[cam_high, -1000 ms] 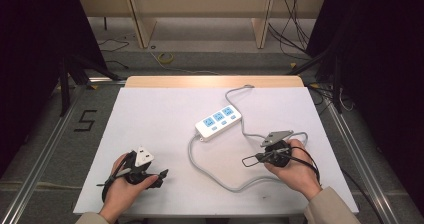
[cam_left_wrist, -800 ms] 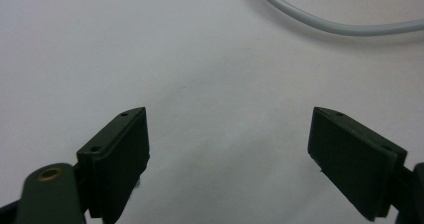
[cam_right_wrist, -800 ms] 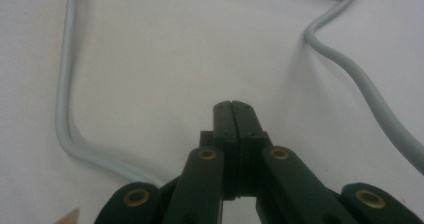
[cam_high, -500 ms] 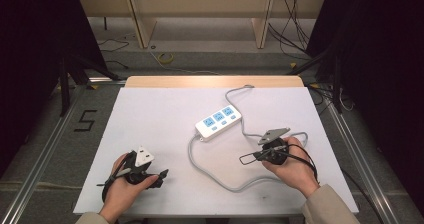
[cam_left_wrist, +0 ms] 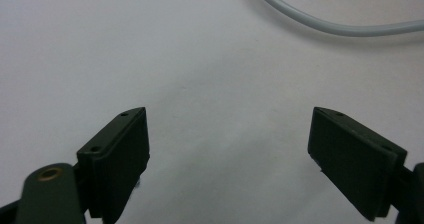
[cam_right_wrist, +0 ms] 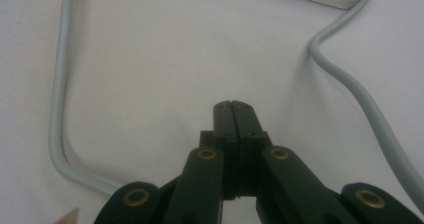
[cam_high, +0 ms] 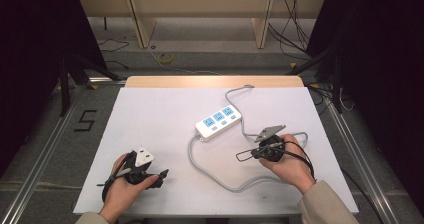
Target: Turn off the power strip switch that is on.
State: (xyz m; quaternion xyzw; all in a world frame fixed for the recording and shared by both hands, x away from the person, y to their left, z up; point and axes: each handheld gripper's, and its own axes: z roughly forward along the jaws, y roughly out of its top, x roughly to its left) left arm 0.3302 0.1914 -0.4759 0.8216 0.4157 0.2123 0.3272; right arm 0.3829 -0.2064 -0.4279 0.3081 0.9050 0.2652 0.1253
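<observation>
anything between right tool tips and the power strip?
High view: only a grey cable run and bare white table between the shut right tool and power strip.

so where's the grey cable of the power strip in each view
high view: grey cable loops across the table from the power strip.
left gripper view: curves across the top right.
right gripper view: runs down both sides.
shared landmark: the white tabletop.

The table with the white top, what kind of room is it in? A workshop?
Probably a lab or recording bay, not a home. The white table sits between metal floor rails and dark curtains, loose cables lie behind it, and only a power strip is set out.
</observation>
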